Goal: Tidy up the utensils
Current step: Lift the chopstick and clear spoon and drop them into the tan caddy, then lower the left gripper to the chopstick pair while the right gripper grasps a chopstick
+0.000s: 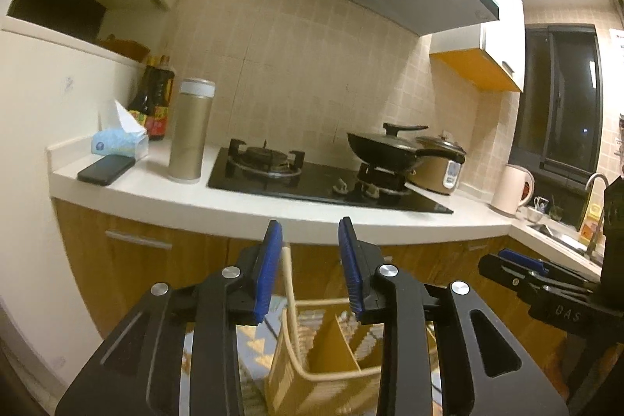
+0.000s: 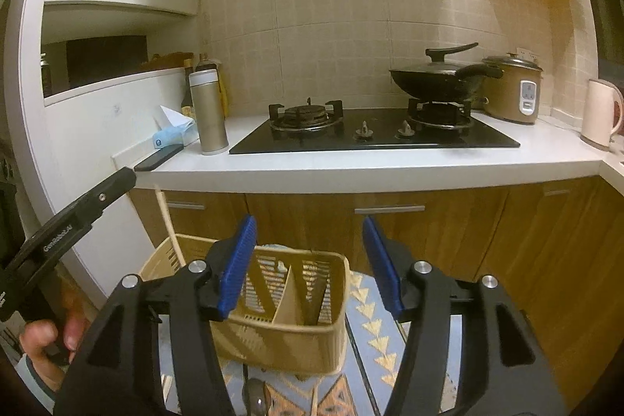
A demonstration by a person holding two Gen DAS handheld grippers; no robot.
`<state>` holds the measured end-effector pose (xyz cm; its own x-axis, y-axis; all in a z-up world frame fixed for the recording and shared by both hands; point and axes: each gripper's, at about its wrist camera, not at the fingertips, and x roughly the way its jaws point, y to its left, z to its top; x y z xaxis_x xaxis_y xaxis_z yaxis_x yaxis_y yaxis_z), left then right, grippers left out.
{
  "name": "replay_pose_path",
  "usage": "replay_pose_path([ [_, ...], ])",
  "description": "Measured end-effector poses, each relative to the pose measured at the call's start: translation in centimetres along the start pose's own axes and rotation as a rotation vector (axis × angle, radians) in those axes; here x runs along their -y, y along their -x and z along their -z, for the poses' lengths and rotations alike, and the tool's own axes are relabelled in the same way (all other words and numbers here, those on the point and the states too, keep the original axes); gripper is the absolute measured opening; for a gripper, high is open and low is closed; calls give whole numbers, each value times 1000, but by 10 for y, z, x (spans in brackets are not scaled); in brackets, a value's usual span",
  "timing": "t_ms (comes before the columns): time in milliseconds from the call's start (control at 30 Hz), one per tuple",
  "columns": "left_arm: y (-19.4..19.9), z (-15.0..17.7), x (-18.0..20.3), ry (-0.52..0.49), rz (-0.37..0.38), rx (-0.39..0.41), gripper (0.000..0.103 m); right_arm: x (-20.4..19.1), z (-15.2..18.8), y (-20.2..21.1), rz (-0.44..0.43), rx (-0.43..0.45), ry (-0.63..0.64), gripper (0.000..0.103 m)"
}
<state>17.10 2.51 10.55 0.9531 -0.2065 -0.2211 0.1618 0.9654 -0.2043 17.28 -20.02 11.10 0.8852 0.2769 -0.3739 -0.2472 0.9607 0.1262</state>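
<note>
the right gripper [image 2: 310, 262] hung nearest, its blue pads apart with nothing between them, above a beige utensil basket [image 2: 280, 334] on the patterned rug [image 2: 374, 322]. a spoon [image 2: 255, 398] lay just before the basket. the left gripper [image 1: 308, 269] also stood parted and empty over the basket [image 1: 312, 357].

Beige slotted utensil caddy [image 2: 280, 303], upright, divided, on patterned mat [image 2: 374, 322]
</note>
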Motion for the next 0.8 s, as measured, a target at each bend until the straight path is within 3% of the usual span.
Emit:
replay_pose_path([
  [300,38,-4,-7,45,20,-151,28,4,2,34,2,-91,-44,53],
  [467,43,6,-14,74,39,-314,28,6,21,32,5,-249,-68,53],
  [667,35,46,-35,163,70,-542,28,14,58,12,-7,-465,-91,53],
  [800,28,81,-45,145,26,-660,28,14,80,-2,-2,-555,-86,53],
])
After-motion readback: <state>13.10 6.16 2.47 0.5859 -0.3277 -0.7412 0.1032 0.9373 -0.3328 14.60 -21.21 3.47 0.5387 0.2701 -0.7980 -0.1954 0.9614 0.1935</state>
